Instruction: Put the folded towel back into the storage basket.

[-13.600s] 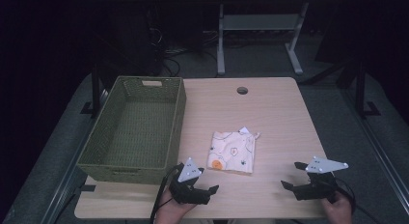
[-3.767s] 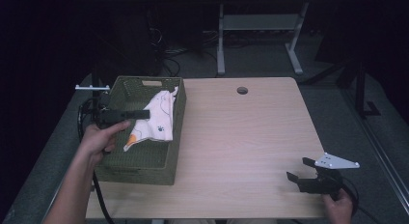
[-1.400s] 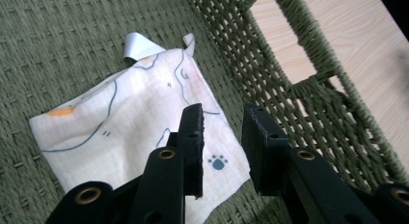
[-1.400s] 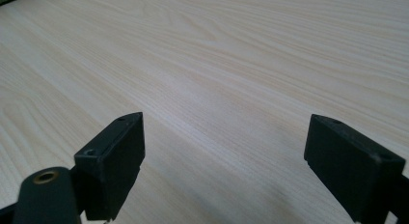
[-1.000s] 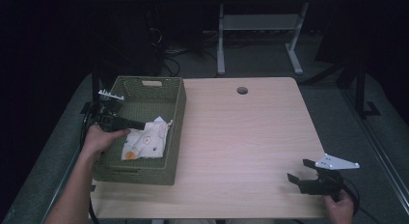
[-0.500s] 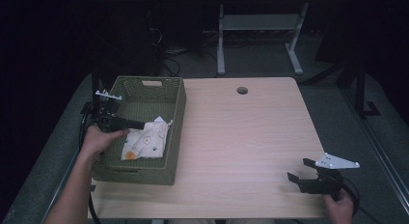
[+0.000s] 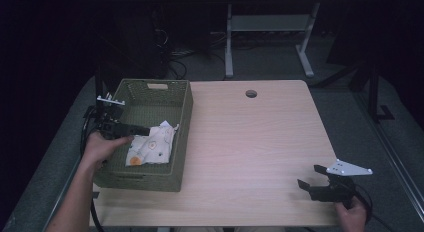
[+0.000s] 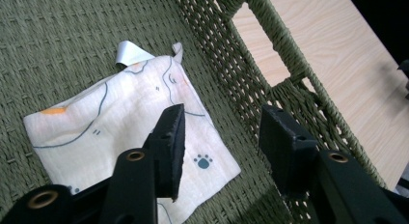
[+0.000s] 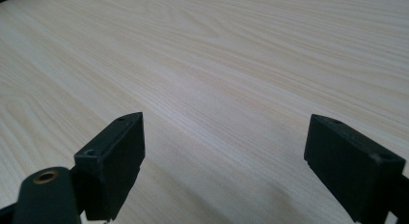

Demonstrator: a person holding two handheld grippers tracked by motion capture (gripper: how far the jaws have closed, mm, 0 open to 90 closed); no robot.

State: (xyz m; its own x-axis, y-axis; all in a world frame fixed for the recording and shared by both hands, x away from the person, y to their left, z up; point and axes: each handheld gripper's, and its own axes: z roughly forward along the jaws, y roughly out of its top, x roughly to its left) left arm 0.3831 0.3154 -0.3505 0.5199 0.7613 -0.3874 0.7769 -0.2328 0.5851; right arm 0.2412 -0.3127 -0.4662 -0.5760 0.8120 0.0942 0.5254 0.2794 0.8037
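A white folded cloth (image 7: 151, 144) with orange patches and small paw prints lies flat on the floor of the green woven basket (image 7: 182, 123), toward its right wall. My left gripper (image 7: 145, 130) hovers over the cloth inside the basket, held by a hand reaching in from the left. In the left gripper view the cloth (image 8: 115, 125) lies below the open gripper (image 8: 223, 132), with nothing between the jaws. My right gripper (image 7: 309, 177) rests open near the table's front right corner, over bare wood (image 9: 217, 89).
The basket stands at the table's left side, its handle cut-out (image 8: 263, 45) beside the left jaws. A round cable hole (image 7: 251, 93) sits at the back of the light wooden table (image 7: 250, 142). A metal stand (image 7: 267, 27) is on the floor behind.
The cloth went from the table into the basket, carried by my left gripper, and now lies flat, released. Over the last second the left gripper barely shifted. The right gripper stayed put.
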